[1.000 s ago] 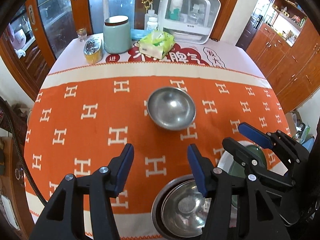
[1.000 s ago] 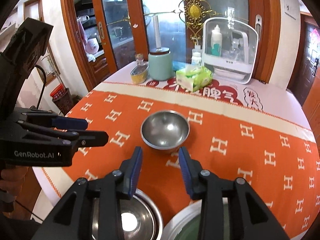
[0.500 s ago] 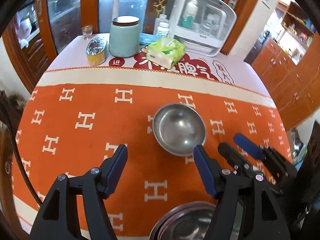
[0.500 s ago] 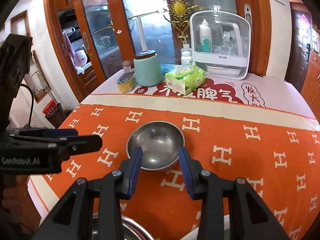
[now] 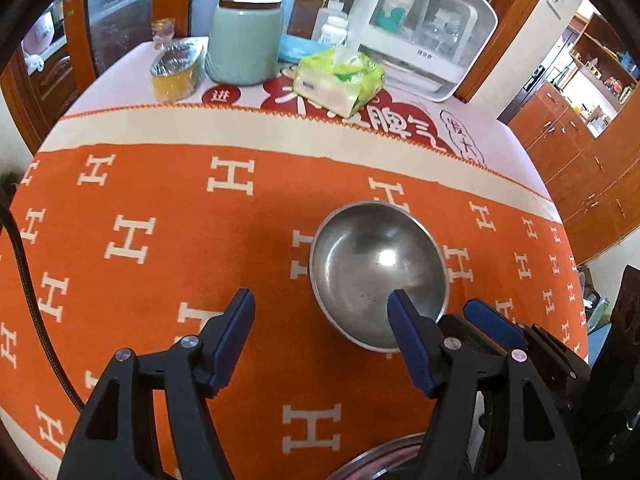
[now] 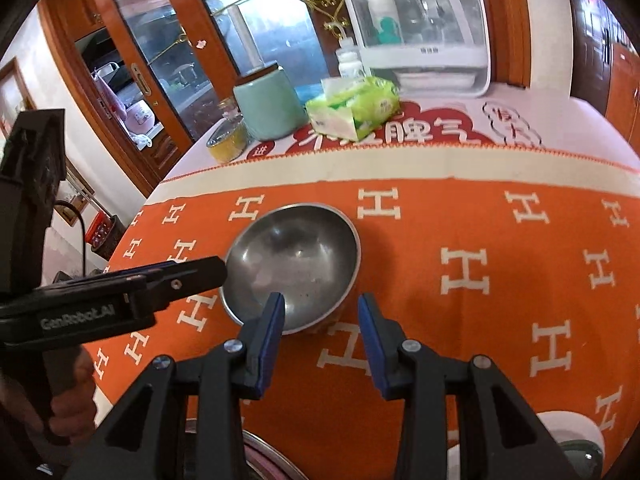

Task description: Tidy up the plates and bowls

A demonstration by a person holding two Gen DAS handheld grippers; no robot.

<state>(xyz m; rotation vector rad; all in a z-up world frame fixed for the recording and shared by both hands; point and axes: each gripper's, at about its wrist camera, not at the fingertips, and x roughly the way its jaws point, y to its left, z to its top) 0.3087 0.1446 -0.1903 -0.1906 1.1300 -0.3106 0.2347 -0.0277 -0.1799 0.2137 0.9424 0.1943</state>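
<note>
A steel bowl (image 5: 376,268) stands upright in the middle of the orange cloth; it also shows in the right wrist view (image 6: 292,264). My left gripper (image 5: 320,336) is open and empty, with its right finger just at the bowl's near rim. My right gripper (image 6: 320,328) is open and empty, its left finger over the bowl's near rim. A second steel bowl's rim (image 5: 372,456) shows at the near table edge, also in the right wrist view (image 6: 272,456). A white-rimmed green dish (image 6: 576,440) lies near right.
At the back of the table stand a green jar (image 5: 244,40), a tissue pack (image 5: 340,80), a yellow tin (image 5: 176,72) and a white plastic cabinet (image 5: 424,24). Wooden cupboards (image 5: 592,152) stand to the right of the table.
Both grippers have moved forward toward the middle bowl. The near bowl and the dish have slid to the bottom edge of both views.
</note>
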